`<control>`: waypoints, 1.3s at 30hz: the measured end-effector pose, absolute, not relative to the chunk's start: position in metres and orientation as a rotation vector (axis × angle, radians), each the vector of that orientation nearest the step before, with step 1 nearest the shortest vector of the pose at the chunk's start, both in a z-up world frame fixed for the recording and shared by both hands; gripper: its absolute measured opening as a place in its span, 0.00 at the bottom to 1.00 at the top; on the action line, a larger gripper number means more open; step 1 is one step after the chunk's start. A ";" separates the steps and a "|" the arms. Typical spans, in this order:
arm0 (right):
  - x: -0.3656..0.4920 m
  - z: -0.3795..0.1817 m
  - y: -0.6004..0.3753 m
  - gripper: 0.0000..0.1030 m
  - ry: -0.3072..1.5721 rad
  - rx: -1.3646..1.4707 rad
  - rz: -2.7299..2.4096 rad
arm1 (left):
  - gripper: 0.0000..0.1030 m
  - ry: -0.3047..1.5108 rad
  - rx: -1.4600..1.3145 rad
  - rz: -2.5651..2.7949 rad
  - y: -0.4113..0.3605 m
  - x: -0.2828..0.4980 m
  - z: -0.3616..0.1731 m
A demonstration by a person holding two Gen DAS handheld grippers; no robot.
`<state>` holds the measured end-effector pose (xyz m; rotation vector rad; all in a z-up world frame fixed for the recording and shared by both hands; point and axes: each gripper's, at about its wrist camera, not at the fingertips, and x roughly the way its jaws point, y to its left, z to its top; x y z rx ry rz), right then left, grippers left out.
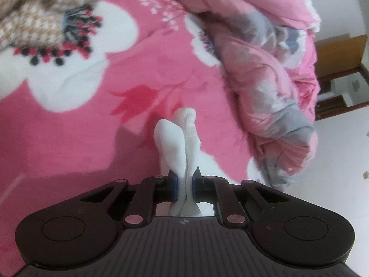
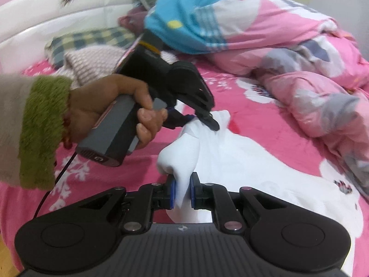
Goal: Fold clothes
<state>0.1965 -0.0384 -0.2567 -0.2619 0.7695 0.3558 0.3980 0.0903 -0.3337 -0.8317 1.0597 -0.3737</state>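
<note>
Both grippers are clamped on the same small white knitted sock [image 1: 182,143], held just above the bed. The left gripper [image 1: 184,185] has its blue-padded jaws drawn narrow on the sock's middle, so the cloth folds over and its two rounded ends stick out ahead of the pads. Seen from the right wrist, the right gripper [image 2: 183,192] pinches another part of that white sock [image 2: 184,159] between its own blue pads, jaws nearly closed with only the fabric between them.

A hand [image 2: 115,113] in a fuzzy green and cream sleeve [image 2: 39,129] grips the grey handle of the left gripper [image 2: 205,121], which reaches in from the left and bites the far end of the sock.

Under it all lies a pink fleece bedsheet with big white flowers [image 1: 129,73]. A rumpled pink, grey and white quilt [image 1: 272,73] is heaped along the right side of the bed, with a blue-patterned part [image 2: 184,18] further back. A beige knitted garment [image 1: 34,13] sits at the far left, near a checked blue and cream cloth [image 2: 92,39] by the white padded headboard [image 2: 57,9].
</note>
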 end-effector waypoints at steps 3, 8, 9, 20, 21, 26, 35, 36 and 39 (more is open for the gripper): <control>0.192 -0.247 -0.060 0.12 0.749 -0.229 0.307 | 0.09 1.026 -0.819 -0.382 0.075 0.395 -0.319; 0.183 -0.234 -0.104 0.12 0.708 -0.163 0.224 | 0.09 0.975 -0.782 -0.402 0.042 0.390 -0.295; 0.181 -0.232 -0.114 0.12 0.702 -0.150 0.208 | 0.09 0.968 -0.770 -0.410 0.033 0.389 -0.291; 0.161 -0.219 -0.236 0.12 0.651 0.000 0.030 | 0.09 0.935 -0.660 -0.506 -0.101 0.379 -0.270; 0.159 -0.219 -0.247 0.12 0.650 0.018 0.015 | 0.08 0.936 -0.642 -0.516 -0.115 0.379 -0.271; 0.149 -0.226 -0.299 0.11 0.654 0.099 -0.057 | 0.08 0.947 -0.553 -0.566 -0.178 0.376 -0.279; 0.144 -0.252 -0.373 0.11 0.675 0.252 -0.138 | 0.08 0.970 -0.426 -0.592 -0.250 0.371 -0.300; 0.143 -0.253 -0.378 0.11 0.676 0.264 -0.143 | 0.08 0.973 -0.420 -0.595 -0.255 0.371 -0.301; 0.139 -0.257 -0.391 0.11 0.687 0.310 -0.154 | 0.08 0.983 -0.393 -0.605 -0.270 0.369 -0.304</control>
